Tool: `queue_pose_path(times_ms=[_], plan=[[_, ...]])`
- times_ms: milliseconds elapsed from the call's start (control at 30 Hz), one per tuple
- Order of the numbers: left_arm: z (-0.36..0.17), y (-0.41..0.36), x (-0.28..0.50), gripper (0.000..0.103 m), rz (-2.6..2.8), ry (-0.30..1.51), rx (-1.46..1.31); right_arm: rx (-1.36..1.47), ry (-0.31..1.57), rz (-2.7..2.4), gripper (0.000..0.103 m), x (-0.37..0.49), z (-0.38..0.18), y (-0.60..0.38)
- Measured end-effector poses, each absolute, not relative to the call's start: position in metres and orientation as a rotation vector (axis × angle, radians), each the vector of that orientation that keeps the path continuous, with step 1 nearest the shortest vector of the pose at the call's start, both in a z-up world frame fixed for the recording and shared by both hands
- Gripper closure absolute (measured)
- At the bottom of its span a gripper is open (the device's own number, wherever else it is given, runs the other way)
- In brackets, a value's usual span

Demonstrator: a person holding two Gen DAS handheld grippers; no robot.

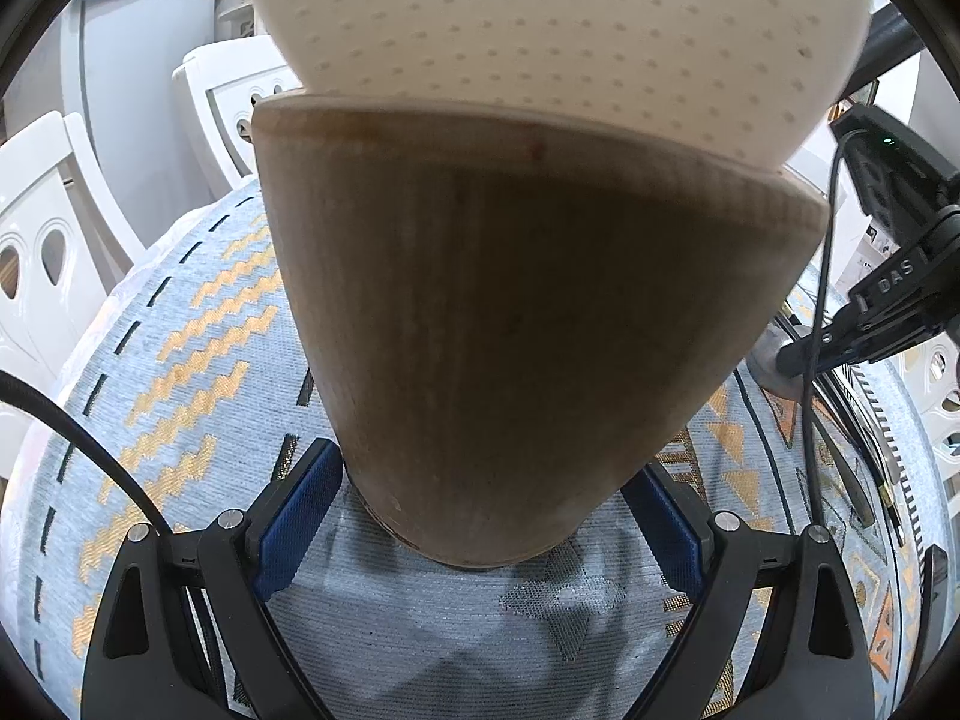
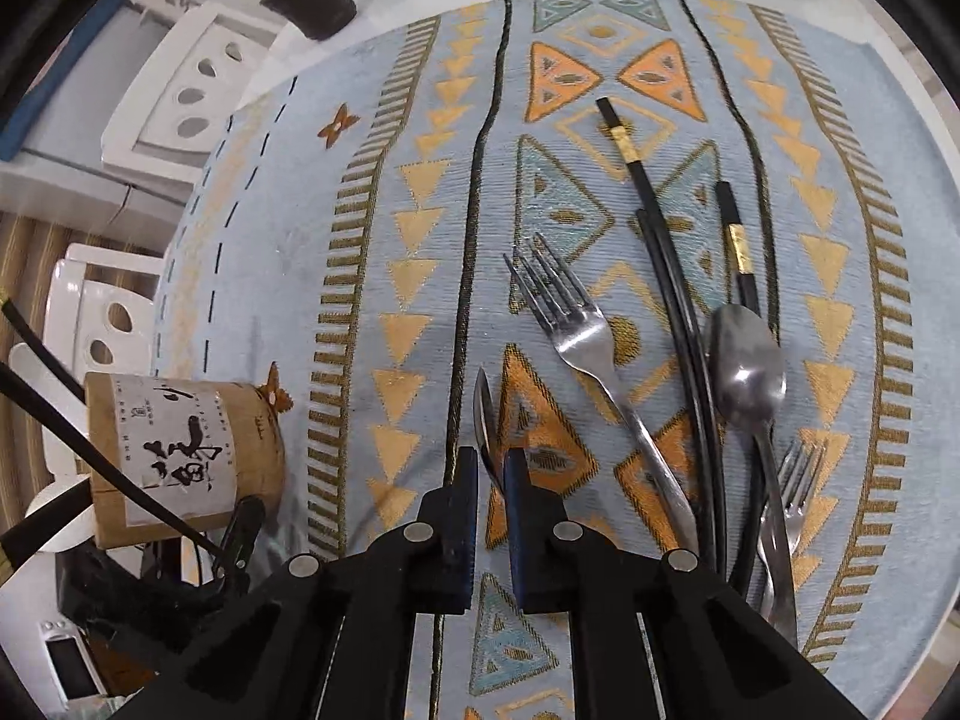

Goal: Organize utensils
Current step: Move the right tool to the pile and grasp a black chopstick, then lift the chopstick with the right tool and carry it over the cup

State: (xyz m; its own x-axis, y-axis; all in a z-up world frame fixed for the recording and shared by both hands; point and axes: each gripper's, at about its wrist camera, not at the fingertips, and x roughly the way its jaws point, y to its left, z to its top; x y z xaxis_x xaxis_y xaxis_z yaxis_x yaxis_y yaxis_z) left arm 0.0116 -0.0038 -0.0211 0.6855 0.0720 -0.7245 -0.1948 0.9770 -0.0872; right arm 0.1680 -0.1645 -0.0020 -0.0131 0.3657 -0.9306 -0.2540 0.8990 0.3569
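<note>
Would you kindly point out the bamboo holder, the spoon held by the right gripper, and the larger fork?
bamboo holder (image 2: 180, 456): right wrist view, on its paper label.
spoon (image 2: 483, 414): right wrist view, on its bowl edge.
larger fork (image 2: 576, 330): right wrist view, below the tines.

A tall brown bamboo holder (image 1: 516, 324) stands upright on the cloth, paper label on its side. Right of it lie a steel fork (image 2: 591, 354), two black gold-banded chopsticks (image 2: 672, 276), a steel spoon (image 2: 747, 366) and a second fork (image 2: 792, 498). One spoon (image 2: 485, 420) stands on edge, nearest.
</note>
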Motion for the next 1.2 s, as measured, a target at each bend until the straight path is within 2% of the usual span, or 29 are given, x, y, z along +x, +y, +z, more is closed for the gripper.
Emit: queue_pose_path(times_ms=[200,400,800,1200], plan=[[-0.021,-0.004,0.011,0.01,0.15,0.803,-0.163,0.116,1.561,0.488,0.095,0.18,-0.022,-0.157],[-0.022,-0.003,0.011,0.01,0.15,0.803,-0.164,0.05,1.472,0.52,0.099,0.172,-0.003,-0.154],[-0.022,-0.003,0.011,0.01,0.15,0.803,-0.164,0.248,1.12,0.643,0.099,0.135,0.097,-0.198],[-0.023,-0.003,0.011,0.01,0.151,0.803,-0.163,0.322,0.78,0.783,0.099,0.115,0.233,-0.199]])
